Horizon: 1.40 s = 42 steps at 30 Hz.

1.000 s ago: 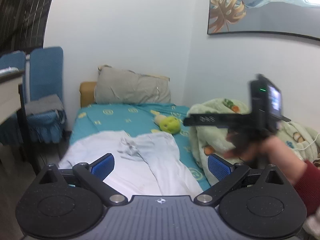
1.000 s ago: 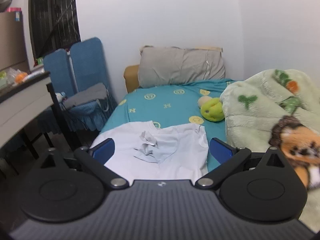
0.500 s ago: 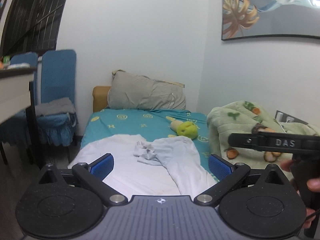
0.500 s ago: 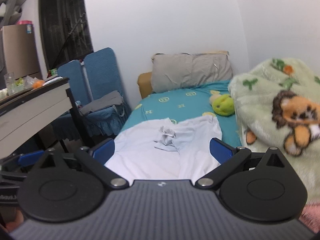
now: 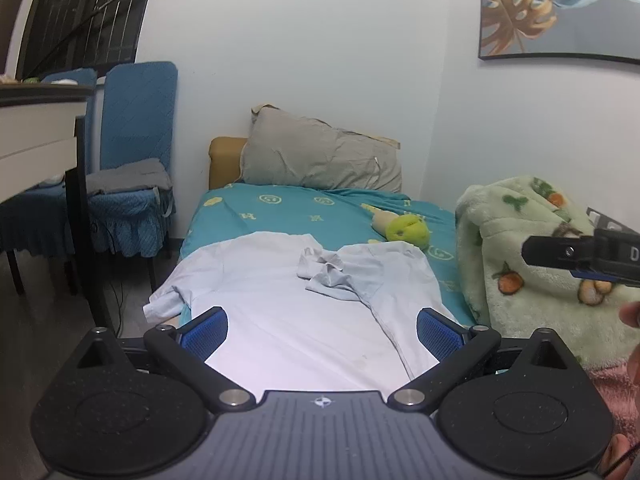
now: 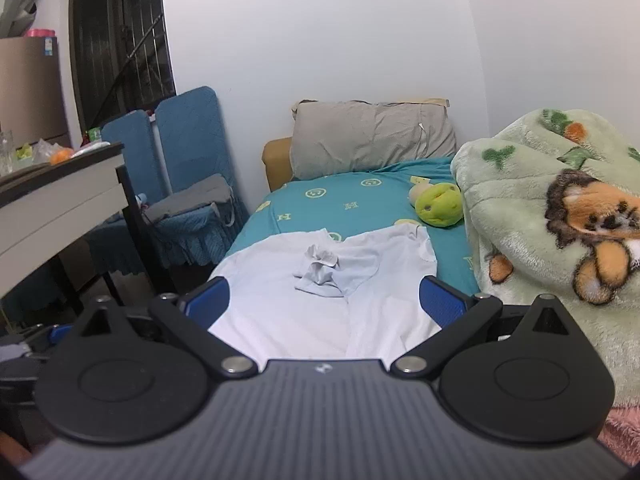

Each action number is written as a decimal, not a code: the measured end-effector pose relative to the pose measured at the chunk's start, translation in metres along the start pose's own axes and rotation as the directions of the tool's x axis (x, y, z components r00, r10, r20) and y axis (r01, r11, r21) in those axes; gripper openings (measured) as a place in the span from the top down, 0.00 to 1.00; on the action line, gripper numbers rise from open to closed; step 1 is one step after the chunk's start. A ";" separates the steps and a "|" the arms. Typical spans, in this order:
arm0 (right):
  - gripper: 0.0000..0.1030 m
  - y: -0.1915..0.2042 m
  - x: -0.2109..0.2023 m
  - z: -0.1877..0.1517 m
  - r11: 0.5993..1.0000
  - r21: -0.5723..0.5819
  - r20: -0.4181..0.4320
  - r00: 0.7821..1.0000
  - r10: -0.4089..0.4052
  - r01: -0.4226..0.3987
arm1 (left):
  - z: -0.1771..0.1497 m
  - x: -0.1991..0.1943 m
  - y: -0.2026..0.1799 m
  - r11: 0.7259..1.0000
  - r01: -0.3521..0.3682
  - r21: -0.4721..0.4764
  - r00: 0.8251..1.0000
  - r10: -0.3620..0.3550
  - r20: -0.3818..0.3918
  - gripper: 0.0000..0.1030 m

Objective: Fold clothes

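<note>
A pale blue shirt (image 5: 280, 308) lies spread on the teal bed sheet (image 5: 288, 208), with a crumpled sleeve or collar bunched near its middle (image 5: 324, 272). It also shows in the right wrist view (image 6: 304, 296). My left gripper (image 5: 322, 326) is open and empty, held above the near part of the shirt. My right gripper (image 6: 324, 300) is open and empty, also above the near part of the shirt. The right gripper's body shows at the right edge of the left wrist view (image 5: 580, 258).
A grey pillow (image 5: 320, 160) lies at the head of the bed. A green plush toy (image 5: 404, 232) sits right of the shirt. A bunched green fleece blanket (image 6: 552, 216) fills the right side. Blue chairs (image 5: 128, 184) and a desk (image 6: 56, 208) stand left of the bed.
Both grippers have drawn back and steadied toward the foot of the bed. The right gripper has shifted to the right edge of the left wrist view. The shirt has not moved.
</note>
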State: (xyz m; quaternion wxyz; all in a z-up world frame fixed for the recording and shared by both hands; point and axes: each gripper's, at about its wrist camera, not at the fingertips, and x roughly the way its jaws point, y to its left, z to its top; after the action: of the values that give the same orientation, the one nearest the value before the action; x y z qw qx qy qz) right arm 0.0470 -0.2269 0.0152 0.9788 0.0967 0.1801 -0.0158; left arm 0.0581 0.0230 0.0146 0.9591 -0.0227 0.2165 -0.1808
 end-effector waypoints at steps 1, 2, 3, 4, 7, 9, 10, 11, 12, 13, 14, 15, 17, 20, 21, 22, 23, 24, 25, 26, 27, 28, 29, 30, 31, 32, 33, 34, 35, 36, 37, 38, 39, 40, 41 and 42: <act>0.00 0.001 0.001 -0.001 1.000 -0.010 -0.014 1.000 -0.010 0.010 | 0.002 0.006 0.003 1.000 0.007 -0.023 1.000 -0.007 -0.009 0.01; 0.00 0.002 0.003 -0.002 1.000 -0.019 -0.029 0.999 -0.020 0.020 | 0.004 0.013 0.005 0.999 0.016 -0.048 1.000 -0.017 -0.019 0.01; 0.00 0.002 0.004 -0.003 0.999 -0.026 -0.048 0.998 -0.030 0.029 | 0.008 0.024 0.010 0.997 0.032 -0.071 0.999 -0.034 -0.037 0.01; 0.00 0.002 0.006 -0.004 0.999 -0.025 -0.062 0.997 -0.036 0.034 | 0.014 0.037 0.017 0.994 0.039 -0.098 0.998 -0.044 -0.053 0.01; 0.00 -0.002 0.012 -0.007 0.999 -0.014 -0.096 0.994 -0.046 0.045 | 0.028 0.086 0.052 0.975 0.038 -0.218 0.993 -0.062 -0.102 0.01; 0.00 -0.006 0.019 -0.010 0.999 -0.005 -0.125 0.991 -0.052 0.052 | 0.032 0.124 0.084 0.946 0.019 -0.322 0.988 -0.067 -0.139 0.02; 0.00 -0.008 0.024 -0.011 0.998 -0.002 -0.142 0.988 -0.055 0.055 | 0.030 0.144 0.103 0.925 -0.002 -0.381 0.985 -0.064 -0.159 0.03; 0.00 -0.012 0.030 -0.013 0.998 0.000 -0.166 0.984 -0.061 0.062 | 0.029 0.163 0.122 0.899 -0.023 -0.437 0.982 -0.062 -0.180 0.03; 0.00 -0.015 0.039 -0.017 0.997 0.006 -0.196 0.978 -0.071 0.074 | 0.025 0.180 0.139 0.872 -0.055 -0.487 0.979 -0.047 -0.196 0.03; 0.00 -0.019 0.047 -0.020 0.996 0.013 -0.224 0.971 -0.080 0.085 | 0.019 0.193 0.156 0.843 -0.088 -0.531 0.978 -0.026 -0.205 0.04; 0.00 -0.023 0.055 -0.023 0.995 0.028 -0.247 0.965 -0.085 0.095 | 0.013 0.204 0.172 0.811 -0.120 -0.573 0.977 -0.006 -0.213 0.05; 0.00 -0.028 0.064 -0.025 0.994 0.046 -0.269 0.959 -0.087 0.103 | 0.006 0.215 0.188 0.775 -0.151 -0.613 0.975 0.014 -0.221 0.05; 0.00 -0.036 0.081 -0.027 0.989 0.095 -0.310 0.948 -0.077 0.111 | -0.007 0.229 0.215 0.710 -0.189 -0.679 0.975 0.053 -0.216 0.06; 0.00 -0.042 0.100 -0.028 0.984 0.151 -0.333 0.942 -0.038 0.093 | -0.025 0.247 0.250 0.613 -0.209 -0.762 0.976 0.084 -0.200 0.06; 0.00 -0.042 0.104 -0.029 0.984 0.150 -0.340 0.940 -0.035 0.091 | -0.031 0.254 0.260 0.581 -0.211 -0.786 0.977 0.089 -0.195 0.06; 0.00 -0.042 0.109 -0.030 0.985 0.148 -0.346 0.937 -0.034 0.090 | -0.037 0.259 0.269 0.553 -0.215 -0.805 0.976 0.096 -0.194 0.07; 0.00 -0.042 0.113 -0.032 0.985 0.147 -0.354 0.935 -0.032 0.090 | -0.042 0.265 0.277 0.534 -0.226 -0.815 0.974 0.110 -0.198 0.08; 0.00 -0.043 0.117 -0.034 0.984 0.154 -0.368 0.929 -0.029 0.091 | -0.045 0.272 0.283 0.525 -0.248 -0.814 0.969 0.127 -0.214 0.09; 0.00 -0.045 0.122 -0.037 0.982 0.162 -0.382 0.924 -0.024 0.093 | -0.048 0.279 0.289 0.518 -0.273 -0.810 0.962 0.143 -0.232 0.11; 0.00 -0.047 0.126 -0.040 0.979 0.179 -0.398 0.917 -0.015 0.094 | -0.051 0.285 0.295 0.499 -0.277 -0.821 0.961 0.140 -0.239 0.13; 0.00 -0.049 0.131 -0.043 0.976 0.196 -0.414 0.910 -0.007 0.096 | -0.054 0.290 0.300 0.476 -0.274 -0.836 0.962 0.131 -0.241 0.13; 0.00 -0.051 0.135 -0.045 0.972 0.213 -0.428 0.904 -0.001 0.102 | -0.055 0.293 0.302 0.474 -0.281 -0.835 0.960 0.142 -0.242 0.18; 0.00 -0.053 0.139 -0.046 0.967 0.230 -0.439 0.899 0.002 0.110 | -0.054 0.295 0.303 0.479 -0.291 -0.828 0.957 0.160 -0.244 0.38; 0.00 -0.054 0.144 -0.047 0.963 0.245 -0.445 0.896 0.006 0.115 | -0.052 0.298 0.304 0.490 -0.312 -0.814 0.950 0.175 -0.258 0.45; 0.00 -0.055 0.146 -0.047 0.960 0.256 -0.447 0.894 0.010 0.118 | -0.051 0.300 0.305 0.501 -0.326 -0.802 0.945 0.186 -0.268 0.56; 0.00 -0.054 0.147 -0.047 0.959 0.260 -0.449 0.894 0.013 0.117 | -0.048 0.301 0.305 0.513 -0.328 -0.793 0.945 0.189 -0.269 0.72; 0.00 -0.052 0.147 -0.046 0.960 0.260 -0.449 0.893 0.020 0.109 | -0.046 0.301 0.304 0.524 -0.328 -0.786 0.945 0.189 -0.268 0.79; 0.00 -0.051 0.148 -0.045 0.961 0.258 -0.450 0.893 0.027 0.101 | -0.041 0.302 0.304 0.540 -0.329 -0.775 0.944 0.187 -0.271 0.88; 0.00 -0.048 0.146 -0.045 0.963 0.255 -0.447 0.894 0.035 0.090 | -0.035 0.302 0.302 0.564 -0.332 -0.756 0.943 0.185 -0.276 0.93; 0.00 -0.046 0.144 -0.043 0.965 0.250 -0.442 0.896 0.039 0.082 | -0.026 0.301 0.297 0.598 -0.339 -0.726 0.941 0.201 -0.274 0.93; 0.00 -0.045 0.142 -0.041 0.967 0.244 -0.436 0.899 0.040 0.075 | -0.016 0.299 0.291 0.633 -0.348 -0.692 0.937 0.221 -0.269 0.94; 0.00 -0.044 0.139 -0.039 0.968 0.241 -0.430 0.902 0.040 0.072 | -0.004 0.297 0.285 0.671 -0.349 -0.654 0.937 0.243 -0.251 0.94; 0.00 -0.045 0.137 -0.038 0.968 0.242 -0.423 0.905 0.039 0.071 | 0.008 0.295 0.277 0.707 -0.349 -0.615 0.937 0.262 -0.231 0.94; 0.00 -0.046 0.134 -0.037 0.966 0.249 -0.417 0.908 0.040 0.071 | 0.022 0.292 0.268 0.741 -0.351 -0.573 0.937 0.280 -0.211 0.95; 0.00 -0.048 0.131 -0.036 0.963 0.259 -0.410 0.911 0.042 0.071 | 0.036 0.291 0.258 0.776 -0.350 -0.525 0.937 0.293 -0.192 0.95; 0.00 -0.050 0.128 -0.034 0.961 0.268 -0.404 0.914 0.043 0.073 | 0.051 0.291 0.245 0.811 -0.347 -0.472 0.938 0.304 -0.167 0.95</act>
State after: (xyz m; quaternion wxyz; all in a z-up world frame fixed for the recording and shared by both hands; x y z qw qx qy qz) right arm 0.1512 -0.2686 -0.0710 0.8964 0.2326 0.3762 -0.0282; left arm 0.4066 0.1462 -0.0875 0.9278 -0.2221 0.2960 0.0466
